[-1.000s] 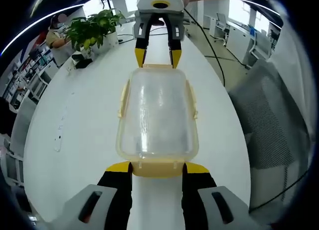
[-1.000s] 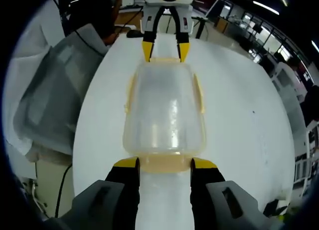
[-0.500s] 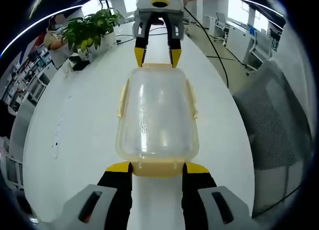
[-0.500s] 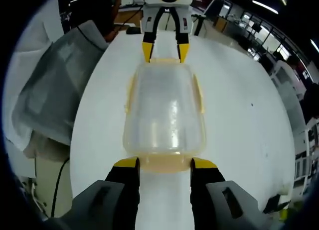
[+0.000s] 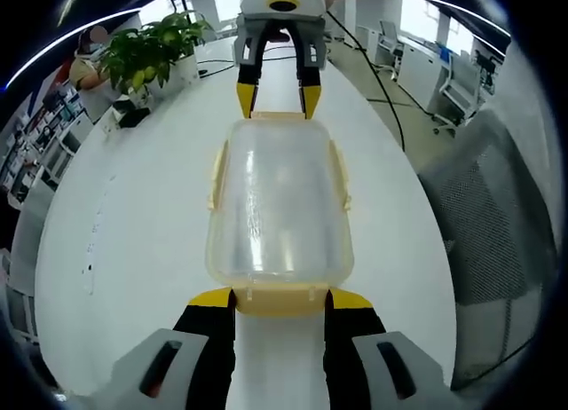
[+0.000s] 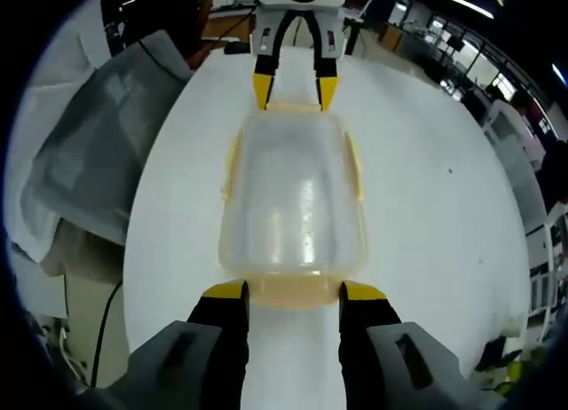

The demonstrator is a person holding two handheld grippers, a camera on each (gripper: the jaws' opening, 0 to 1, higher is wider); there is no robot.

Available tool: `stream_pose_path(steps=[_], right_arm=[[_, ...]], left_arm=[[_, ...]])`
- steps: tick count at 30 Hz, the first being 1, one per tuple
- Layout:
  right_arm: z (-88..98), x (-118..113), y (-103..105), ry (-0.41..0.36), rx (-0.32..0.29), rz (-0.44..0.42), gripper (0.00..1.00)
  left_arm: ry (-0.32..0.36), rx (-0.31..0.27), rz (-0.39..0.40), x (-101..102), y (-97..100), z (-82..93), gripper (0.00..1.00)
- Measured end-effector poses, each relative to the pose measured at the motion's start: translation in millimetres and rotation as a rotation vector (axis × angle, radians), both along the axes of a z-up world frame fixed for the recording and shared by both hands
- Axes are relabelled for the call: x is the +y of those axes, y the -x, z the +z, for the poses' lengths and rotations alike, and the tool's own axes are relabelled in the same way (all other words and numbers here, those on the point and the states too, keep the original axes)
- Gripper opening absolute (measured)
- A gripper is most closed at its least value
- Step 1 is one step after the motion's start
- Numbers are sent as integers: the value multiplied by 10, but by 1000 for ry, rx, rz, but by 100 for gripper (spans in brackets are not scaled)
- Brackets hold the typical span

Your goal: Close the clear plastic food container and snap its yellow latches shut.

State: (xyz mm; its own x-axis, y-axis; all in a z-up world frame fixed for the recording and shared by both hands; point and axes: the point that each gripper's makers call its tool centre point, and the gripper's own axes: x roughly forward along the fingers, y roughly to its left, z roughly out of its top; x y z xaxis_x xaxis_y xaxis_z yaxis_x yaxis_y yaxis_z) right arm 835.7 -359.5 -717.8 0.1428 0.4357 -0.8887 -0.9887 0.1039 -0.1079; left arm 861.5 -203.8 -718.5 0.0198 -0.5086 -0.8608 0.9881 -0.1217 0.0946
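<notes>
Clear container (image 5: 280,206) spans between both claws on white table (image 5: 133,215).

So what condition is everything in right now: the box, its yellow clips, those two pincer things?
Container: lid on, upright on the white table.
End latches: each sits between a gripper's jaws; whether snapped, cannot tell.
Side latches: seem to stick out, apparently unsnapped.
Left gripper: open, jaws astride the near end latch.
Right gripper: open, astride the opposite end latch.
</notes>
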Motion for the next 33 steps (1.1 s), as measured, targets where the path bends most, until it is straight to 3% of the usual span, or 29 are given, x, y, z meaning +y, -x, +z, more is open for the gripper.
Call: stream_pose_path(steps=[33], right_arm=[[-94, 3, -34, -1, 24, 0, 36]], left_arm=[[-9, 26, 8, 16, -14, -109, 33]])
